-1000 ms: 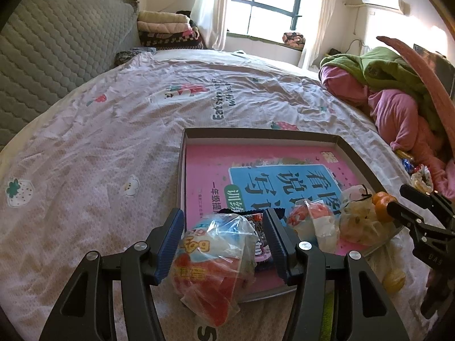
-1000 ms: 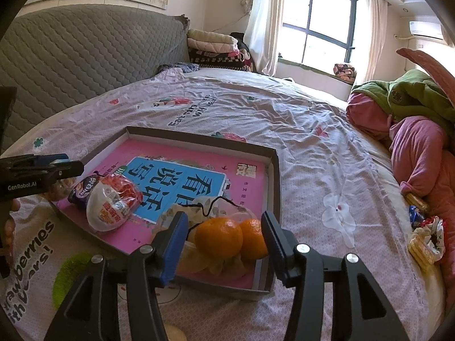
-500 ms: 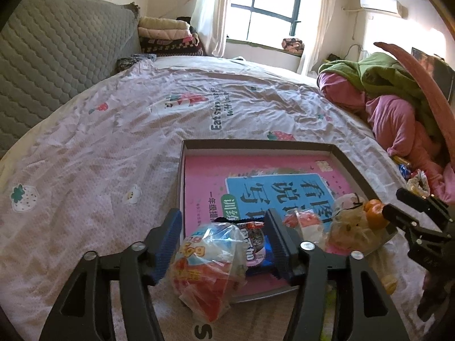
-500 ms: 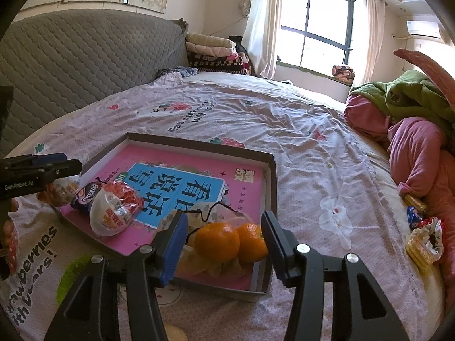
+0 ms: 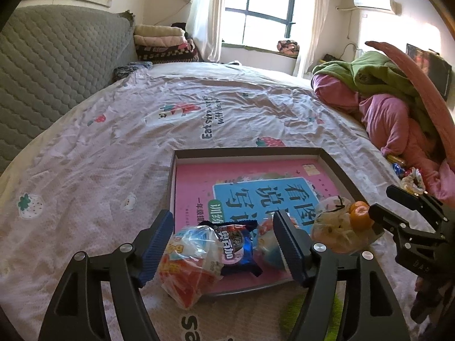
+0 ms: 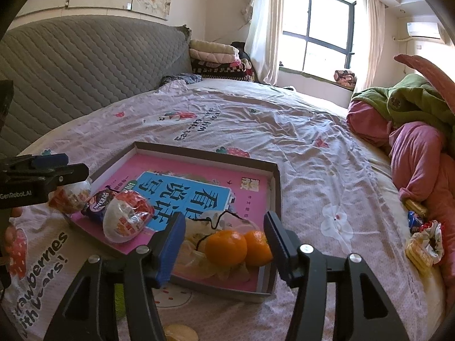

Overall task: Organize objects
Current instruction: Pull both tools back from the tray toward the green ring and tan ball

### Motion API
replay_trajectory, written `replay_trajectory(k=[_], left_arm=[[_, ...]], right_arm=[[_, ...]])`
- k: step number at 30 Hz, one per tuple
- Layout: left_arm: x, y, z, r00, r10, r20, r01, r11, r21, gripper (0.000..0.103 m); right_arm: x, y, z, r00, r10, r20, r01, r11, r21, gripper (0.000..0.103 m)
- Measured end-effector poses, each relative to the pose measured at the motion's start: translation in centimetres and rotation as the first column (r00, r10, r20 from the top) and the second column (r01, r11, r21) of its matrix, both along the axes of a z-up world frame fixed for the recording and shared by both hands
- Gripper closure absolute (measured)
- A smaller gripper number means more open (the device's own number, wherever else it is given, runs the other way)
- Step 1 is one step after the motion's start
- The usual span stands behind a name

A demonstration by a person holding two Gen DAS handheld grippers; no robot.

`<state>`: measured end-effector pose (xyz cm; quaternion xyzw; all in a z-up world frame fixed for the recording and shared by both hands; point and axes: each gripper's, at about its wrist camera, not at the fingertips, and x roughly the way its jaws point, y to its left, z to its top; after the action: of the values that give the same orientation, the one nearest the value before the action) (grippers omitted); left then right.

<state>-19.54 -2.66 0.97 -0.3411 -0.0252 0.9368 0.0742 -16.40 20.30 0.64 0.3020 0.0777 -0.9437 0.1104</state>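
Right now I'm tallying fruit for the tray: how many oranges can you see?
2. Both sit in the tray's near right corner: one orange in front, the second orange touching it on the right. The crumpled plastic bag beside them may hide more.

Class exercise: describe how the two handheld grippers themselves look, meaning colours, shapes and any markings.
Both the left gripper and right gripper have black cut-out arms with silver screws and ribbed blue pads. The right wrist view shows white GenRobot.AI lettering on the left gripper's body.

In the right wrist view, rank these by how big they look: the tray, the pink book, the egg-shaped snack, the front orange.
1. tray
2. pink book, lying inside the tray
3. egg-shaped snack
4. front orange

The last two look close in size, and the orange sits nearer the camera, so their order is unsure.
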Motion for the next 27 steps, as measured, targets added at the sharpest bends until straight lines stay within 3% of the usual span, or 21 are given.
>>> replay_trajectory(k=[23,27], left_arm=[[3.0,1.8,2.8,0.997,-0.046,-0.057,0.045,0.999,-0.019,0.027],[3.6,1.8,3.1,0.998,-0.029,-0.058,0.028,0.999,-0.021,0.025]], right_arm=[[3.0,1.4,2.2,0.999,-0.020,-0.035,0.018,0.999,-0.051,0.044],[3.7,2.0,2.6,0.999,-0.034,-0.037,0.031,0.996,-0.078,0.038]])
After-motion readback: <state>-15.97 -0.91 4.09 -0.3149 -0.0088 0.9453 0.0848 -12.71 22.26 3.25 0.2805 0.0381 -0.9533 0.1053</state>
